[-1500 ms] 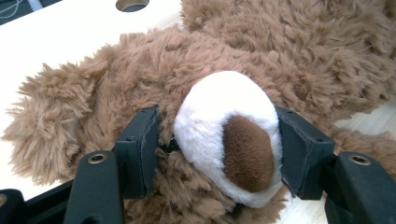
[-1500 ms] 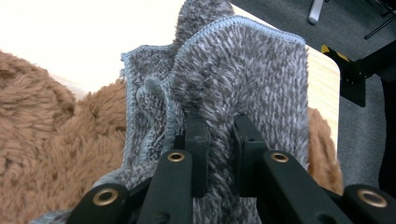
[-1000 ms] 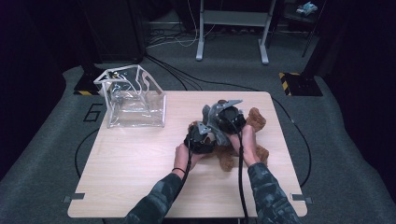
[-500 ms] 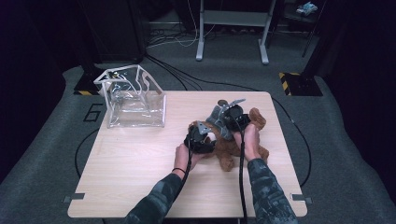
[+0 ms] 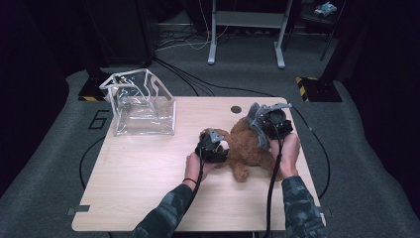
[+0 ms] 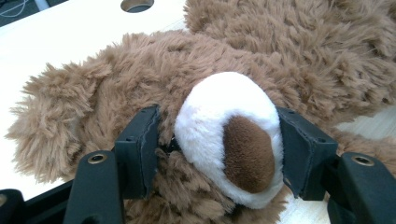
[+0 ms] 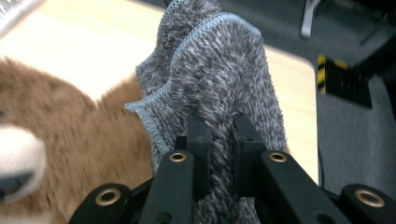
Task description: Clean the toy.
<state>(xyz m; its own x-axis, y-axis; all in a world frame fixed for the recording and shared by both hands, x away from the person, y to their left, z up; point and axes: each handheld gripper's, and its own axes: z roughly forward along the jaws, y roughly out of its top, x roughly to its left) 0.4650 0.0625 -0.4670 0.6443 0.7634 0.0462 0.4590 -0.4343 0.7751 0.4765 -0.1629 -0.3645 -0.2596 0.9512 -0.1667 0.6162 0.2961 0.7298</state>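
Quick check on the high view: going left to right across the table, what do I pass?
Clear plastic bag → left claw, closed on the teddy bear's white muzzle → brown teddy bear → right claw, pinching a grey knitted cloth.

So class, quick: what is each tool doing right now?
Left tool: closed on the teddy bear's white muzzle.
Right tool: closed on a grey knitted cloth.

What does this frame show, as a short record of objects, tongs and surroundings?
toy: brown teddy bear lying on the table
left tongs: closed on the bear's white snout
right tongs: pinching a grey knitted cloth above the bear
container: clear plastic bag, standing apart at the table's far left
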